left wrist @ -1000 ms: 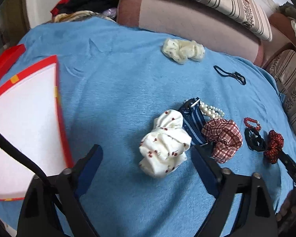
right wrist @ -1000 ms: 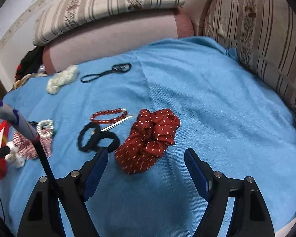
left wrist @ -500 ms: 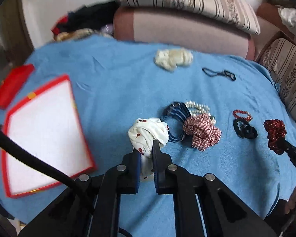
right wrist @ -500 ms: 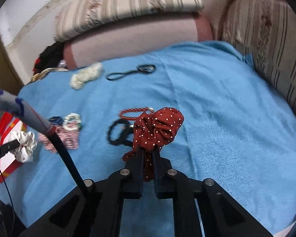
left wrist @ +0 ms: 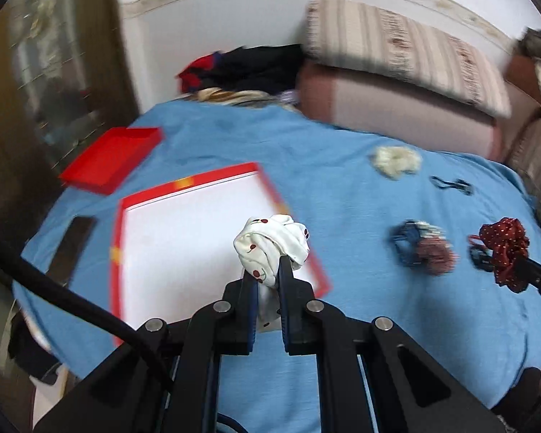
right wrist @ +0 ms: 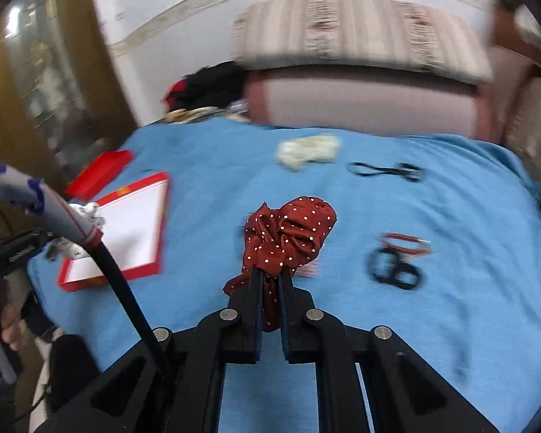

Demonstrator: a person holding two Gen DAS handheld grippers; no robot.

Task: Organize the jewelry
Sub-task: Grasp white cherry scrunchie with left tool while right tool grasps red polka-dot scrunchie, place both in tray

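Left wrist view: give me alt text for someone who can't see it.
The left gripper is shut on a white cherry-print scrunchie, held above a red-rimmed white tray on a blue blanket. To the right lie more scrunchies, blurred, and the right gripper's red dotted scrunchie.

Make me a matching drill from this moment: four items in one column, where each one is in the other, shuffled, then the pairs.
Items:
1. white cherry-print scrunchie
2. red dotted scrunchie
3. cream scrunchie
4. red lid

Places:
A. lying on the blue blanket near the sofa
B. pinched in the right claw
C. beyond the open white-lined box
D. pinched in the left claw

Pairs: 1-D, 2-B, 3-A, 4-C
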